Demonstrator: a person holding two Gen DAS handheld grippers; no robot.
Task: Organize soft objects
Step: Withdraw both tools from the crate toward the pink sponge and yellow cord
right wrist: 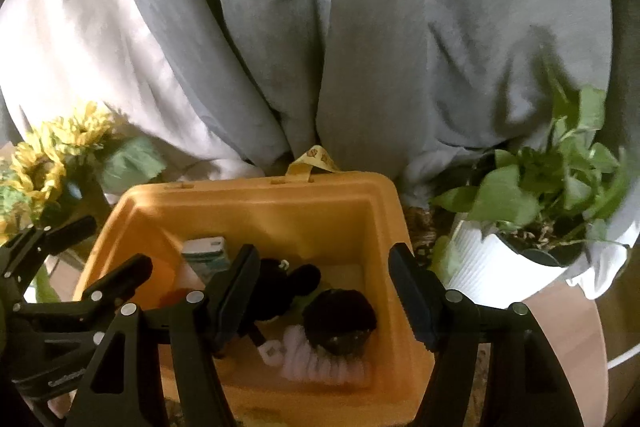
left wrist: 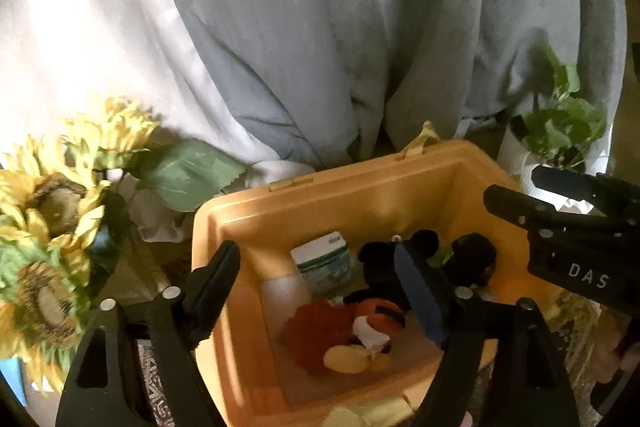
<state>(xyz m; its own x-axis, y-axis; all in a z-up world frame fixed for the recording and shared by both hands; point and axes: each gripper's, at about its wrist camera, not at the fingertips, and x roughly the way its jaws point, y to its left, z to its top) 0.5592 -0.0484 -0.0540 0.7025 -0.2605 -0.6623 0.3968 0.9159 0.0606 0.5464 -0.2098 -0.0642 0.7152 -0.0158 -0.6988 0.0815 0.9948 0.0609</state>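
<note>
An orange plastic bin point(left wrist: 320, 203) point(right wrist: 256, 199) stands in front of both grippers. It holds a black-eared mouse plush with red and yellow parts point(left wrist: 372, 323), a black plush point(right wrist: 288, 287), a dark round soft thing point(right wrist: 340, 319) on a pale ribbed item point(right wrist: 320, 363), and a small white-green pack point(left wrist: 324, 263) point(right wrist: 208, 251). My left gripper point(left wrist: 320, 291) is open and empty above the bin's near left part. My right gripper point(right wrist: 324, 291) is open and empty above the bin's near side; it also shows in the left wrist view point(left wrist: 516, 195).
Grey curtains point(left wrist: 320, 27) hang behind the bin. Artificial sunflowers point(left wrist: 48, 203) point(right wrist: 44, 163) stand to the left. A leafy plant in a white ribbed pot point(right wrist: 504, 267) point(left wrist: 560, 131) stands to the right on a wooden surface point(right wrist: 568, 339).
</note>
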